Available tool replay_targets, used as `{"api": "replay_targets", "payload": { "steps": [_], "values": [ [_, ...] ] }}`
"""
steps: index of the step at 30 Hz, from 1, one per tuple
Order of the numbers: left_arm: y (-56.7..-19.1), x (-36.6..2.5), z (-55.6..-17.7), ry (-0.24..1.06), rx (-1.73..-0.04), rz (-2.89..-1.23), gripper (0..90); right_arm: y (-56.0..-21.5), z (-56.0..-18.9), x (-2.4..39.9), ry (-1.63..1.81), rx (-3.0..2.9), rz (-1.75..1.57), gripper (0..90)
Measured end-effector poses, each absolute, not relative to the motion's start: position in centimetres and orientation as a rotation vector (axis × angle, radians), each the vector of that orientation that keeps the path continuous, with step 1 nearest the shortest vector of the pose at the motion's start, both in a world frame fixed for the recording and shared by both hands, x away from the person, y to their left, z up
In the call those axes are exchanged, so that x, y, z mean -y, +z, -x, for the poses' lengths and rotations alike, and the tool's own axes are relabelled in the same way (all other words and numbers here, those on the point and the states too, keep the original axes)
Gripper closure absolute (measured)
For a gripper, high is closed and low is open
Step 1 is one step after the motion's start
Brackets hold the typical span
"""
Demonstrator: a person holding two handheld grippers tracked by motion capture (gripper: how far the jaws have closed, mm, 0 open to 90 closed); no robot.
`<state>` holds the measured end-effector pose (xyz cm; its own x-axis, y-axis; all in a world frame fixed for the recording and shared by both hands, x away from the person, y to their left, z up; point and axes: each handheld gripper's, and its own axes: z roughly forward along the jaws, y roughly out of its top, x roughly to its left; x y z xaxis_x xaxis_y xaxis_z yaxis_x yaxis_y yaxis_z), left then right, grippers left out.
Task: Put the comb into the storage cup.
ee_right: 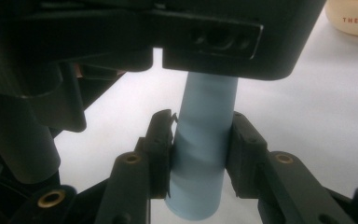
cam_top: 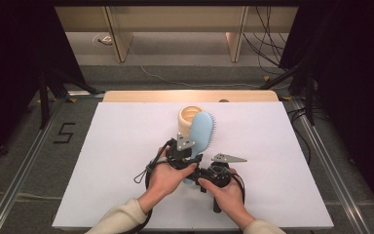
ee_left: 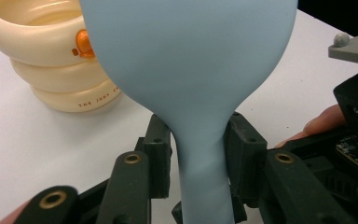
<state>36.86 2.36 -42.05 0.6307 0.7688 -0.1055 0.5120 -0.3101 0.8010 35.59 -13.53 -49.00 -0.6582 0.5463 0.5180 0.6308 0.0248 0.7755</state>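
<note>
- Bench (cam_top: 126,146): white sheet over a pale wood top, wood strip showing at 12 o'clock edge.
- Blue hairbrush (cam_top: 202,131) near bench centre, head toward 12, handle toward 6, held off the surface.
- Right gripper (ee_right: 198,147): clamped on the handle end.
- Left gripper (ee_left: 199,144): jaws flank the brush neck w/ slight gaps, not pressing.
- Cream ribbed cup (cam_top: 191,117) just beyond brush head, standing on bench.
- Room: grey floor (cam_top: 29,146) w/ "5" mark at 9 o'clock, cables (cam_top: 268,44) at 1, dark curtains both sides.

On the table (cam_top: 102,161), the hairbrush (cam_top: 202,134) leans just in front of the stacked-ring cup (cam_top: 188,116), its handle toward the person.
</note>
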Motion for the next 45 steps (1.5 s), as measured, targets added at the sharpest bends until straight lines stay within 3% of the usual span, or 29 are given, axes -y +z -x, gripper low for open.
{"api": "replay_targets", "payload": {
  "steps": [21, 33, 45],
  "values": [
    [-41.4, -2.7, -37.0, 0.374, -0.988, -1.976, 58.2, -48.9, -35.5, 13.8, -1.771, 2.115, 1.303, 65.6],
    [-41.2, -2.8, -37.1, 0.386, -1.009, -2.004, 36.4, -48.8, -35.7, 14.0, -1.782, 2.077, 1.316, 65.7],
    [-39.4, -4.0, -37.6, 0.410, -1.028, -1.942, 27.9, -48.8, -35.6, 14.0, -1.781, 2.048, 1.315, 65.8]
  ]
}}
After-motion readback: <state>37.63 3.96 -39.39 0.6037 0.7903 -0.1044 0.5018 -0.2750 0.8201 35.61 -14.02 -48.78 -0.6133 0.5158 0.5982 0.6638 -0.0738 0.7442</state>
